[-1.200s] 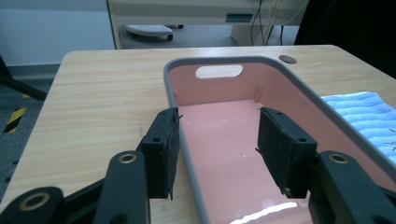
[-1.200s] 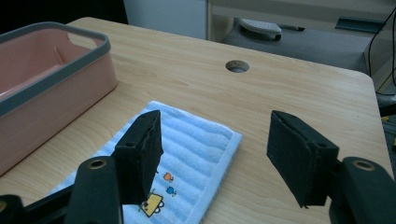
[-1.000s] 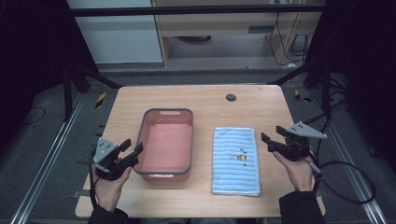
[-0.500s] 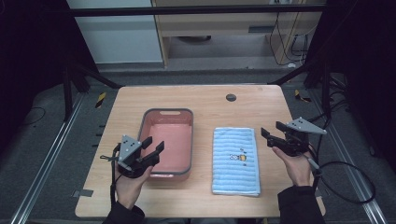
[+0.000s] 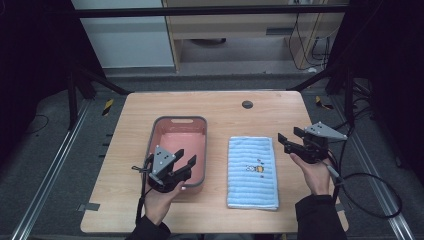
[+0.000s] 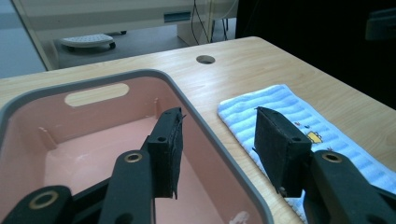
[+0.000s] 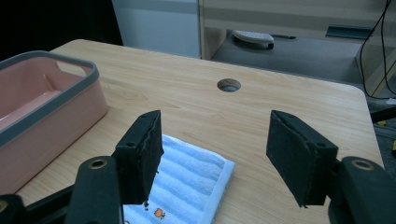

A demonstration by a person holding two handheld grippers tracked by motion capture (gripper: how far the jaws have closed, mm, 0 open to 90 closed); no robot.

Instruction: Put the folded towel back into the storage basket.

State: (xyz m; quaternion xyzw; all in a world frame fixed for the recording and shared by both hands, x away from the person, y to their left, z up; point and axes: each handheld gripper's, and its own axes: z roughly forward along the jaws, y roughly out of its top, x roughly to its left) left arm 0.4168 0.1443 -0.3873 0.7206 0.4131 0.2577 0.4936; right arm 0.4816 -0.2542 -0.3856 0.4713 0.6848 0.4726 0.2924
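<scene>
Left tongs (image 5: 184, 163) gape over the pink bin's (image 5: 165, 125) near rim; right tongs (image 5: 290, 138), wide, beside the towel (image 5: 252, 172).

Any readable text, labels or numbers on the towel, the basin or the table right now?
None can be read.
Blue towel: a small yellow and dark embroidered picture, no letters that I can make out.
Pink basin: no label visible.
Table: bare wood with a round hole, no markings.

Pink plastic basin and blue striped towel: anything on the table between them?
Nothing. In the high view a bare strip of wooden table separates the pink plastic basin with grey rim from the blue striped towel; the left gripper view shows the same bare gap.
</scene>
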